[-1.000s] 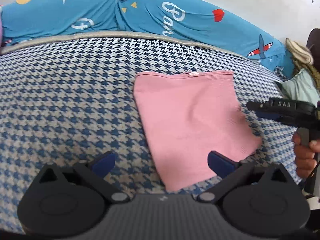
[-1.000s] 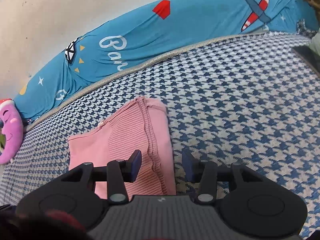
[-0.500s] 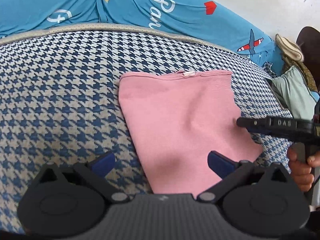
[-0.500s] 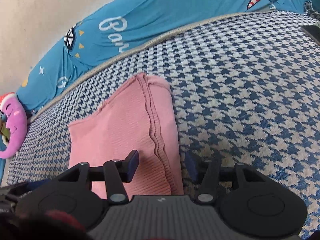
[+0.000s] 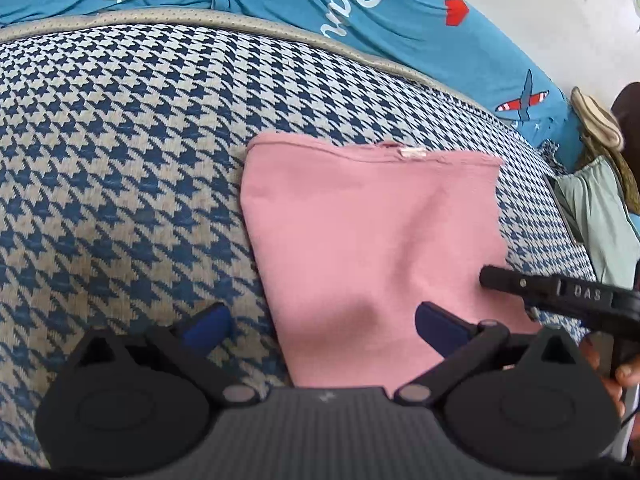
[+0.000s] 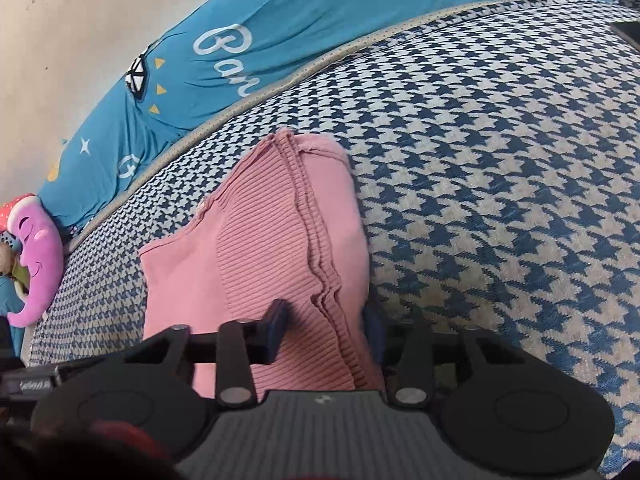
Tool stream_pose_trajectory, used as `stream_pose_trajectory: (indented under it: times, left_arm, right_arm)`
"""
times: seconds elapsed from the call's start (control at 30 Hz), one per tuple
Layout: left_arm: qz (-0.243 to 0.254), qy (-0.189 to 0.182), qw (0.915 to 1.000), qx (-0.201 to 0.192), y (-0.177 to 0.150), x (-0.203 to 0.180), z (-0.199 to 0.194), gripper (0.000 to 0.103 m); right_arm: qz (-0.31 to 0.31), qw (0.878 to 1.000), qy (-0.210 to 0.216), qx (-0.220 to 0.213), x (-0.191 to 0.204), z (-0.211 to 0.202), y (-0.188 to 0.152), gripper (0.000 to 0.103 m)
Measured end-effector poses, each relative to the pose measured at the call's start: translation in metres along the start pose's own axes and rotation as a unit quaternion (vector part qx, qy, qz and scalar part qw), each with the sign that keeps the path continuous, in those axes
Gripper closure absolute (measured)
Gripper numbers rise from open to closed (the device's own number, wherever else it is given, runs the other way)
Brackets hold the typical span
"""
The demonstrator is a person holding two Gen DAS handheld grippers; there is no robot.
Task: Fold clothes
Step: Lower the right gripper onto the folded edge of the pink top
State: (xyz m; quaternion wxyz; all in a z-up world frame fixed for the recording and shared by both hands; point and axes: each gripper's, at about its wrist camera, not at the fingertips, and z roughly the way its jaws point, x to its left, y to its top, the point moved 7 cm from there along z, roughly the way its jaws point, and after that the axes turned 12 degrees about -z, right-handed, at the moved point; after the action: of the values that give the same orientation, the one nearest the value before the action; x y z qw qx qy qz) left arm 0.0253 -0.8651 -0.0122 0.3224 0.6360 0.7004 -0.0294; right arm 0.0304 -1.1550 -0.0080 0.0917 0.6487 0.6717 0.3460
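A pink ribbed garment (image 5: 372,240) lies folded into a rectangle on the blue-and-white houndstooth cover (image 5: 120,160). My left gripper (image 5: 322,324) is open and low over the garment's near left edge. One blue pad is over the cover and the other over pink cloth. My right gripper (image 5: 540,288) reaches in from the right over the near right corner. In the right wrist view the garment (image 6: 260,248) shows its stacked hem edges. There the right gripper (image 6: 324,330) is open, with the layered hem lying between its fingers (image 6: 276,328).
A blue printed bedsheet (image 5: 400,20) bunches along the far edge against a pale wall. Pale green clothes (image 5: 600,216) and a woven item sit at the right. A purple moon plush (image 6: 36,248) lies at the left. A hand (image 5: 624,376) holds the right gripper.
Both grippers have moved in closer to the pink garment. The right gripper's fingers now straddle its layered hem; before, they were short of it.
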Motion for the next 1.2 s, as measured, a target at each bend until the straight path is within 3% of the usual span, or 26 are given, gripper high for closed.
stream_pose_trajectory:
  times: [0.13, 0.23, 0.4, 0.57, 0.77, 1.03, 1.2]
  left_arm:
    - [0.005, -0.002, 1.0, -0.004, 0.008, -0.001, 0.008, 0.0]
    - [0.005, -0.003, 1.0, -0.005, 0.01, -0.003, 0.01, 0.0]
    - [0.0, -0.018, 0.9998, -0.004, 0.013, -0.005, 0.005, 0.0]
    - [-0.02, -0.057, 0.9981, 0.009, 0.014, -0.009, -0.003, 0.0]
    - [-0.028, -0.059, 0.9975, 0.025, 0.007, -0.001, -0.003, 0.0]
    - [-0.056, -0.089, 0.9937, 0.039, 0.002, -0.002, 0.007, 0.0]
    - [-0.096, -0.12, 0.987, 0.048, 0.005, 0.005, 0.005, 0.0]
  right_arm:
    - [0.003, 1.0, 0.007, -0.002, 0.001, 0.002, 0.001, 0.079]
    - [-0.01, 1.0, 0.003, -0.004, 0.005, 0.002, 0.003, 0.08]
    - [-0.02, 1.0, -0.006, -0.005, 0.008, 0.001, 0.004, 0.081]
    - [-0.021, 1.0, -0.007, -0.005, 0.008, 0.001, 0.005, 0.081]
    - [-0.021, 1.0, -0.009, -0.005, 0.007, 0.001, 0.005, 0.081]
    - [-0.017, 1.0, -0.013, -0.006, 0.007, 0.001, 0.005, 0.081]
    - [-0.04, 0.998, -0.048, -0.032, 0.011, -0.015, 0.012, 0.079]
